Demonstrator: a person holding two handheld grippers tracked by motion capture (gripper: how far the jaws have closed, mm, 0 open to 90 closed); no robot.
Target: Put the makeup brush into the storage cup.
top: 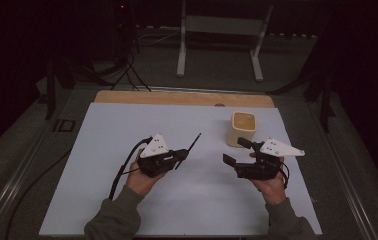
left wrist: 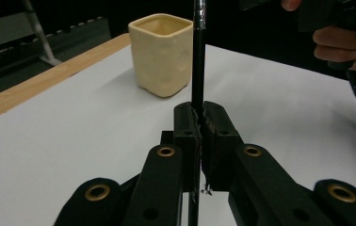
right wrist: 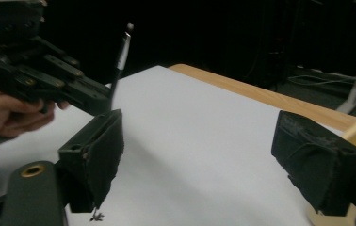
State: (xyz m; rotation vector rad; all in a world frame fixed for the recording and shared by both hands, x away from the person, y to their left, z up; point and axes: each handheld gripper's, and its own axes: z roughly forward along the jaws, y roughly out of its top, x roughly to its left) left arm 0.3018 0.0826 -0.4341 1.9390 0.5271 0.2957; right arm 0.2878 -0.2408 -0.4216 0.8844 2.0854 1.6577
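The left gripper (left wrist: 198,120) squeezes a thin black stick, maybe a brush (left wrist: 198,56), pointing it toward the cream cup (top: 242,128) on the worktop (top: 107,150). The right gripper (right wrist: 204,146) waits beside the cup, fingers wide apart, empty.

Dim room, grey floor (top: 217,70), white stand (top: 222,30).

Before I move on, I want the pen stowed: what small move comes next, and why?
Probably carry the left hand-held gripper toward the cream cup. It is shut on the black pen, the cup stands open and upright, and the right hand-held gripper holds nothing.
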